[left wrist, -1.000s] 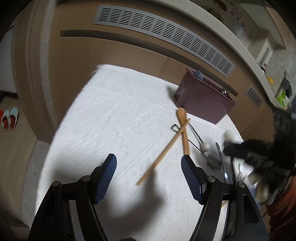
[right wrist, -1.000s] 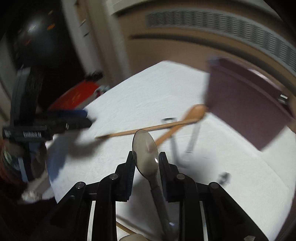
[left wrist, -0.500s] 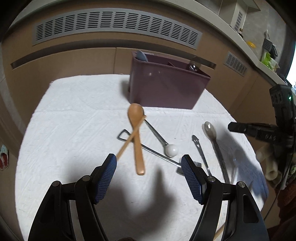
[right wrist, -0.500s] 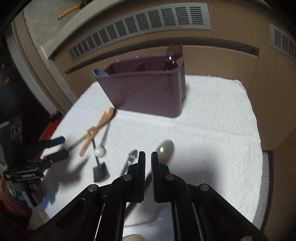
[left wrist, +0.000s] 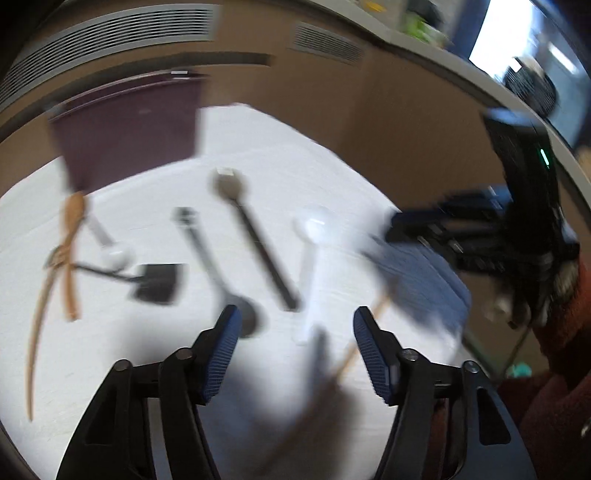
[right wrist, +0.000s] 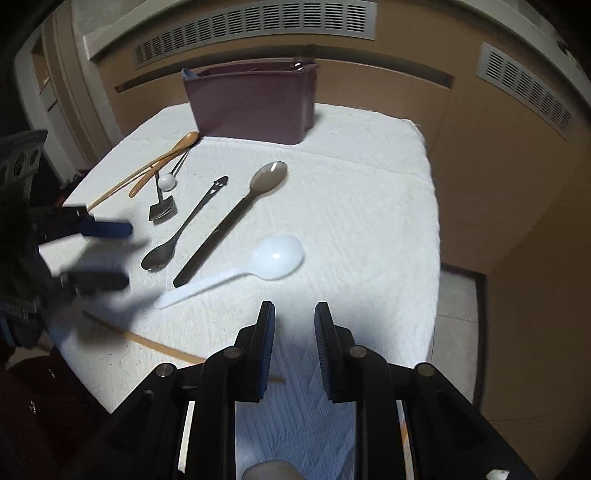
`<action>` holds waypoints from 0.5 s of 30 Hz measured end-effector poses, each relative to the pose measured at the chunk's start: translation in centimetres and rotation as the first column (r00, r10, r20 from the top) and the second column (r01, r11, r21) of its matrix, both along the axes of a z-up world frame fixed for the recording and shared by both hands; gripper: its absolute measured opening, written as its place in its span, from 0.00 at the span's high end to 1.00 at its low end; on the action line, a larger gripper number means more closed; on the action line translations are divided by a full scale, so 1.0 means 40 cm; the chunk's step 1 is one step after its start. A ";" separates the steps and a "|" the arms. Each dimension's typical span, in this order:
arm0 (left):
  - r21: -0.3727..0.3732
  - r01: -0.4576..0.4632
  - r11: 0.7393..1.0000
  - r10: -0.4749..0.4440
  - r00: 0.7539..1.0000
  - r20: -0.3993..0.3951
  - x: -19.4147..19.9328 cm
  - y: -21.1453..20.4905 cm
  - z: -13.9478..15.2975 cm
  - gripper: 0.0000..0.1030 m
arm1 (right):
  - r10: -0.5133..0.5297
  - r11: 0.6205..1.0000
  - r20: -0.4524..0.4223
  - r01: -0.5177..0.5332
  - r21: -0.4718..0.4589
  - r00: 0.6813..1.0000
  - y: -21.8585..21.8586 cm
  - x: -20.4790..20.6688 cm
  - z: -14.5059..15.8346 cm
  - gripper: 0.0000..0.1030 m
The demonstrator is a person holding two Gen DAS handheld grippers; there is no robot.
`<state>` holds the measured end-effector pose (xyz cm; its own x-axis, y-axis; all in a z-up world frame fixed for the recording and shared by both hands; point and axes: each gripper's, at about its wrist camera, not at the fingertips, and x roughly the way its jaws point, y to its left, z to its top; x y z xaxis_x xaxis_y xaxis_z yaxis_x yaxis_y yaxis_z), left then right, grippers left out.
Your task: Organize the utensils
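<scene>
Several utensils lie on a white cloth [right wrist: 369, 206]: a white plastic spoon [right wrist: 273, 256], a long metal spoon [right wrist: 258, 184], a smaller dark spoon [right wrist: 162, 254], a small spatula [right wrist: 162, 212], a white-tipped tool [right wrist: 167, 181] and a wooden spoon with a stick [right wrist: 173, 147]. A maroon utensil box [right wrist: 255, 103] stands at the back. My right gripper [right wrist: 294, 314] is open and empty, just short of the white spoon. My left gripper [left wrist: 295, 325] is open and empty above the white spoon's handle [left wrist: 308, 295]; it shows blurred at the left of the right wrist view [right wrist: 107, 254].
A wooden chopstick [right wrist: 162, 345] lies near the cloth's front edge. Brown cabinet fronts with vent grilles [right wrist: 258, 22] rise behind the table. The cloth's right edge [right wrist: 434, 206] drops to the floor.
My right gripper let go of the metal spoon, which now lies on the cloth, then opened slightly and drew back. My left gripper swung right over the spoons; its view is blurred.
</scene>
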<state>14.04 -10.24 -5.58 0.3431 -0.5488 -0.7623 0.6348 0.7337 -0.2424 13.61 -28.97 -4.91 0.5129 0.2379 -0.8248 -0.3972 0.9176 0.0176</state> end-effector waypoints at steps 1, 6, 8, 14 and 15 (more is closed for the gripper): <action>0.014 0.042 0.999 -0.042 0.999 0.003 -0.010 -0.027 -0.002 0.54 | -0.028 1.000 0.009 0.028 0.007 1.000 -0.018 -0.005 0.004 0.80; 0.181 0.195 0.964 -0.194 0.981 -0.023 -0.034 -0.153 -0.039 0.74 | -0.163 0.983 0.023 0.160 0.088 0.986 -0.119 -0.009 0.032 0.80; 0.225 0.202 0.953 -0.203 0.979 -0.020 -0.031 -0.169 -0.040 0.78 | -0.191 0.977 0.028 0.187 0.107 0.981 -0.145 -0.013 0.036 0.79; 0.196 0.130 0.972 -0.119 0.991 -0.066 0.011 -0.148 -0.034 0.92 | -0.213 0.967 0.020 0.208 0.145 0.977 -0.165 -0.014 0.021 0.79; 0.185 0.103 0.977 -0.093 0.994 -0.060 0.017 -0.134 -0.030 0.93 | -0.211 0.966 0.013 0.206 0.156 0.978 -0.162 -0.010 0.017 0.79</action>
